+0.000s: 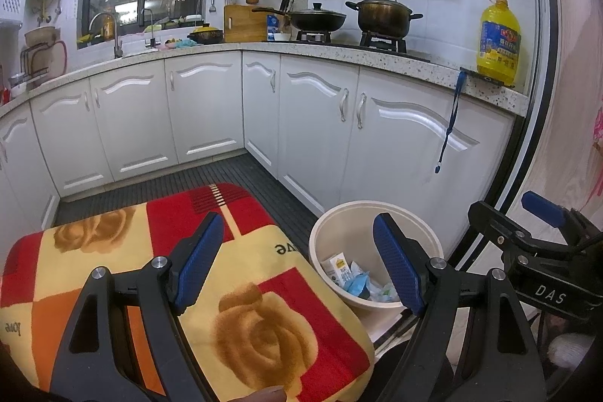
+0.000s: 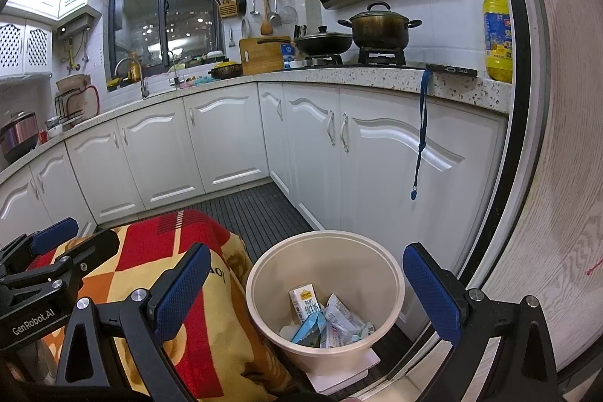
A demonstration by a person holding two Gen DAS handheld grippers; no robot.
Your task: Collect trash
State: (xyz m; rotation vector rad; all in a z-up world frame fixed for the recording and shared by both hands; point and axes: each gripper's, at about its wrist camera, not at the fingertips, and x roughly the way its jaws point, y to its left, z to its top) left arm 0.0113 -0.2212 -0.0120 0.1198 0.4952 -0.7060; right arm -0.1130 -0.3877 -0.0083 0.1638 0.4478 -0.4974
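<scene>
The left gripper (image 1: 297, 266) hangs released, its blue pads spread wide with nothing between them, above the near right corner of a rose-patterned blanket (image 1: 260, 330) in red, yellow and orange that covers a low surface. Just right of that blanket's right edge, on the dark ribbed floor (image 1: 241, 172), stands a cream trash bin (image 1: 328, 232); its rim sits near the base of the white cabinets (image 1: 395, 153). At the bottom of the bin lies the trash (image 2: 328, 323): a small milk carton (image 2: 303, 300) standing upright against the back wall, with crumpled blue and white wrappers (image 2: 341, 321) piled to its right.

The right gripper (image 2: 305, 292) is likewise released, its pads apart on either side of the bin's mouth and gripping nothing.

Further right, a phone (image 2: 450, 69) lies at the front edge of the speckled countertop (image 2: 339, 76), a blue lanyard (image 2: 421, 134) dangling from it down the cabinet door. A yellow oil bottle (image 2: 498, 32) stands at the countertop's right end.
</scene>
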